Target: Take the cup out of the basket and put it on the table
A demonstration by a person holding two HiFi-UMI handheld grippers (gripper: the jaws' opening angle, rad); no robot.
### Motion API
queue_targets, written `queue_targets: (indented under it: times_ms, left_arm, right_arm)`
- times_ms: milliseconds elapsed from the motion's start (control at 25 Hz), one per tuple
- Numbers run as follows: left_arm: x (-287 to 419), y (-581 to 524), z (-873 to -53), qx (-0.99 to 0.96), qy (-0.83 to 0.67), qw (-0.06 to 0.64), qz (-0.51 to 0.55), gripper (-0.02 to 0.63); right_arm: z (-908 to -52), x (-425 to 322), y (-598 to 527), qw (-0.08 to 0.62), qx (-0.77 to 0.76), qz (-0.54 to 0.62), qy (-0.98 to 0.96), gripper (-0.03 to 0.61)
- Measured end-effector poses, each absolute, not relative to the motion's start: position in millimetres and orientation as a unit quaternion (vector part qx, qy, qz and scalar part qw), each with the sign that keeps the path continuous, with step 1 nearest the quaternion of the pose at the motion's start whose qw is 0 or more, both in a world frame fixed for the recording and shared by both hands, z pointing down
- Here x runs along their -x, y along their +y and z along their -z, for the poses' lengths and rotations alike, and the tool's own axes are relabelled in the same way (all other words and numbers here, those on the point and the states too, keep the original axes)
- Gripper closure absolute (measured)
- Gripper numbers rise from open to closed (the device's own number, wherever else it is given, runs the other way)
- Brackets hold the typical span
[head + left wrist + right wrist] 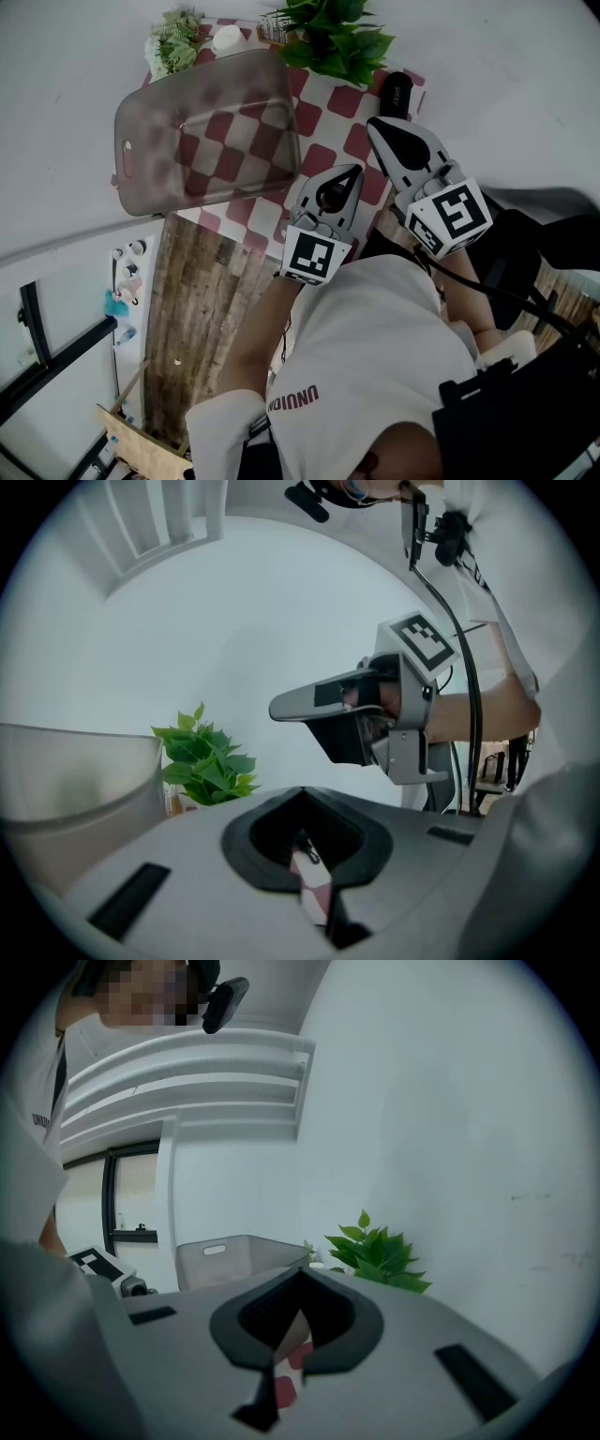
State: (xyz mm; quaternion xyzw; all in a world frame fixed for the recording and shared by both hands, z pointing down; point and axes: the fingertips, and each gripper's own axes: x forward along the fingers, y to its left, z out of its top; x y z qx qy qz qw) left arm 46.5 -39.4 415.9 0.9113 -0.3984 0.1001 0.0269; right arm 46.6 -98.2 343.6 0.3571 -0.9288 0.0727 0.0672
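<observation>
On the checkered table (pixel 352 98) | basket (pixel 136 150) upright, mouth up | long axis left-right

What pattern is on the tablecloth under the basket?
The tablecloth has red and white checks, clearest in the head view.

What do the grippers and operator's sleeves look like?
The left gripper and right gripper: light grey shells, black-lined fingers, tapering to a point. Each carries a white cube with black square markers. A black cable trails off the right one. Worn: white short-sleeved T-shirt.
</observation>
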Motion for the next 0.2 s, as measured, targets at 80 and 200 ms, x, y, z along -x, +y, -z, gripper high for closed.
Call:
queue_targets:
  times_ms: [80,200]
  left_arm:
    - [-46.4,-39.2,-415.8,-0.912,-0.398,0.028,-0.100,0.603]
    - [-45.6,-39.0,-416.3,-0.911,-0.398,0.029,-0.100,0.603]
  right_arm:
    - [-343.9,-46.5,-98.1,0.067,-0.356,-0.074,-0.929,0.561]
    - [-344.9,-47.2,-98.2,0.067,-0.357,-0.076,-0.929,0.561]
